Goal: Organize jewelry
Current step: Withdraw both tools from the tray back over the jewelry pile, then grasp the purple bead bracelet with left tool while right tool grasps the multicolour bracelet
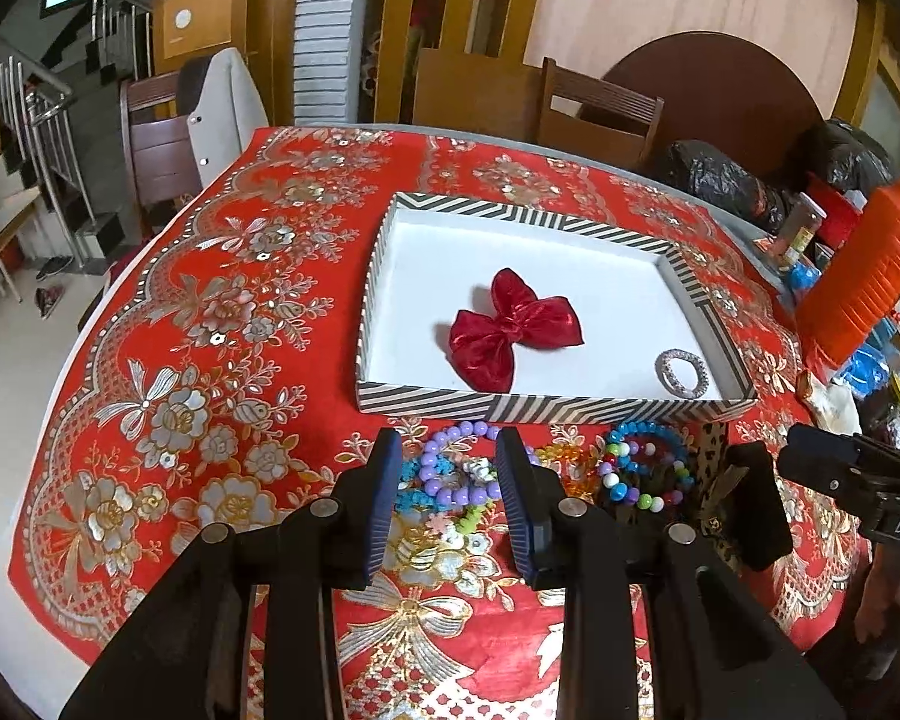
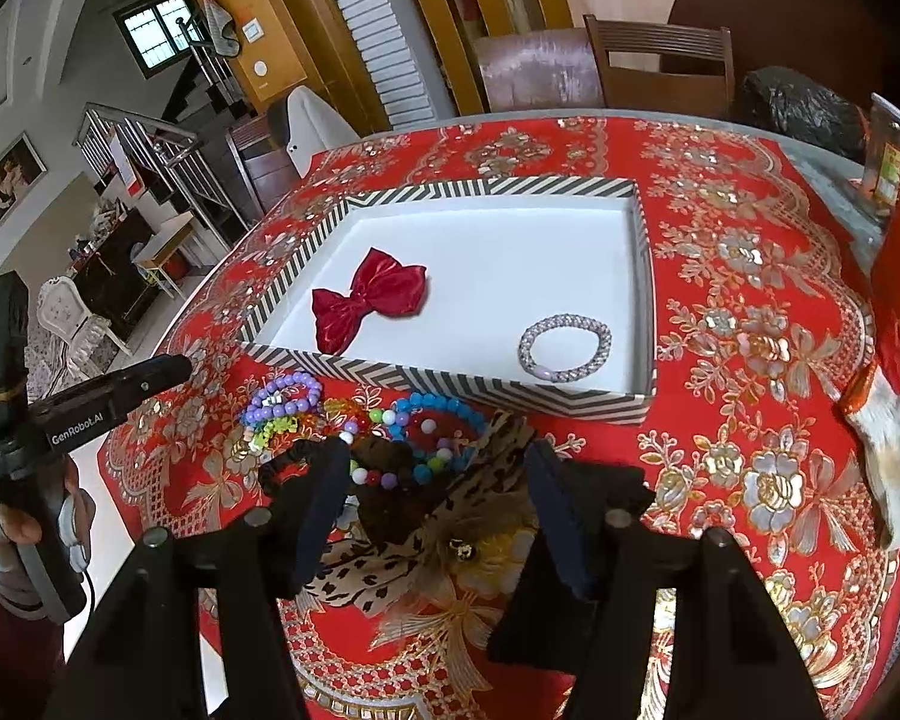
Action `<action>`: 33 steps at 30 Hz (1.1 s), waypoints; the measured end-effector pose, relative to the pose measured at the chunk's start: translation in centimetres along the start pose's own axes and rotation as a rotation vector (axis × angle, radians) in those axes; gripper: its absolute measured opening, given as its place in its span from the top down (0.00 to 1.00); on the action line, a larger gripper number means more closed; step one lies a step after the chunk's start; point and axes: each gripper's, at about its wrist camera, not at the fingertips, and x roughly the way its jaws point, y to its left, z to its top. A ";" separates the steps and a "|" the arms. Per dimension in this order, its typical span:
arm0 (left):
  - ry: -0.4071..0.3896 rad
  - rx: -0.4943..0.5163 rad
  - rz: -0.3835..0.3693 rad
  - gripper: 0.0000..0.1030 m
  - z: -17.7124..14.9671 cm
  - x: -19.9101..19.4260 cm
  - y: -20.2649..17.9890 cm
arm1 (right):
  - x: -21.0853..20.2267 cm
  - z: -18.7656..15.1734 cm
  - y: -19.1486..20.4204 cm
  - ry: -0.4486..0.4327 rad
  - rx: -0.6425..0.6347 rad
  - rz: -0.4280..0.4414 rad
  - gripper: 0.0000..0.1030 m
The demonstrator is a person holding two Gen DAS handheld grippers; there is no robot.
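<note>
A striped box (image 1: 546,408) (image 2: 450,381) with a white floor holds a red bow (image 1: 513,330) (image 2: 369,297) and a silver bracelet (image 1: 682,373) (image 2: 565,347). In front of it lies a pile of bead bracelets: purple (image 1: 450,471) (image 2: 288,393), blue and multicolour (image 1: 645,468) (image 2: 426,435), plus a leopard-print bow (image 2: 450,516) (image 1: 711,456). My left gripper (image 1: 450,474) is open, its fingers either side of the purple bracelet, just above it. My right gripper (image 2: 438,480) is open over the leopard bow and a dark scrunchie (image 2: 396,504).
The table carries a red and gold cloth (image 1: 210,360) (image 2: 750,360). An orange container (image 1: 864,276) and clutter stand at the right edge. Black bags (image 1: 726,180) and chairs (image 1: 600,114) are behind the table.
</note>
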 end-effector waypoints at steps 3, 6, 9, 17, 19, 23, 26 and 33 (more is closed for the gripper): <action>0.004 0.012 -0.001 0.73 0.0 0.1 -0.3 | 0.0 0.0 0.2 0.001 -0.005 0.000 0.38; 0.008 0.016 -0.002 0.73 0.0 0.2 -0.5 | 0.2 -0.1 0.3 0.005 -0.007 0.003 0.38; 0.013 0.012 -0.002 0.73 -0.1 0.3 -0.3 | 0.4 -0.2 0.3 0.010 -0.008 0.003 0.38; 0.078 -0.115 -0.081 0.73 -0.2 1.1 3.1 | 0.6 -0.2 0.1 0.015 -0.005 0.001 0.38; 0.110 -0.163 -0.104 0.73 -0.3 1.9 3.8 | 0.7 -0.2 0.0 0.024 -0.001 0.003 0.38; 0.152 -0.227 -0.150 0.73 -0.3 3.4 4.2 | 0.9 -0.4 0.1 0.033 -0.004 0.007 0.38; 0.180 -0.235 -0.143 0.73 0.1 4.7 4.0 | 0.9 -0.4 0.4 0.033 -0.026 0.006 0.38; 0.231 -0.202 -0.099 0.73 0.7 6.8 3.4 | 0.9 -0.5 0.9 0.033 -0.060 -0.003 0.39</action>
